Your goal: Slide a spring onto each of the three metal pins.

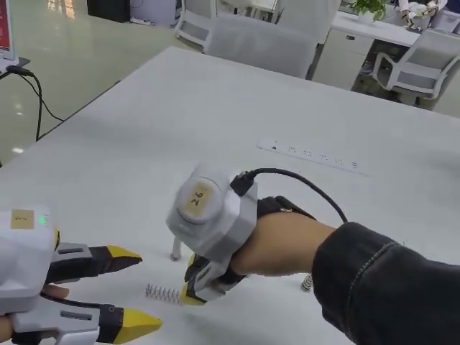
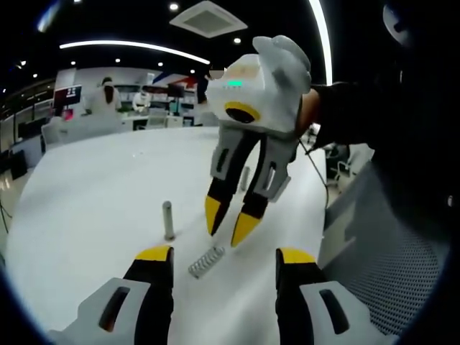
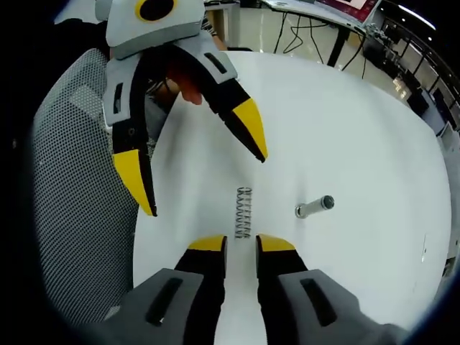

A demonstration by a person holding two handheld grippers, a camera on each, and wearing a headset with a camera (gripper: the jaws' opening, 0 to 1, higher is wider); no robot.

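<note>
One spring [image 3: 243, 212] lies flat on the white desk [image 1: 215, 108], its near end right at the mouth of our right gripper [image 3: 241, 244]. That gripper's jaws are parted by a narrow gap, a bit wider than the coil, and grasp nothing yet. In the head view its tips sit low, almost at desk level, just beside the spring's end. Our left gripper [image 1: 144, 289] hovers nearby w/ jaws spread wide, empty, pointing at the same spring.

A metal pin [image 3: 314, 207] stands upright on the desk near the spring, not touching it, and bare. What looks like a 2nd spring [image 1: 307, 282] lies by our sleeve [image 1: 381, 287]; too small to be sure.

Handling, as we judge it: the spring is thin wire, v. light, probably rolls or skitters at a nudge. It's soft along its axis and prob. deforms if squeezed hard across the coils. We'd pinch it across the coils toward one end w/ light pressure, leaving the other end open and free to feed over the pin top. A pinch right at the last coil could let it pivot or pop out. The pin looks stiff, but we can't tell if it's fixed to the desk, so a side knock may tip it.
</note>
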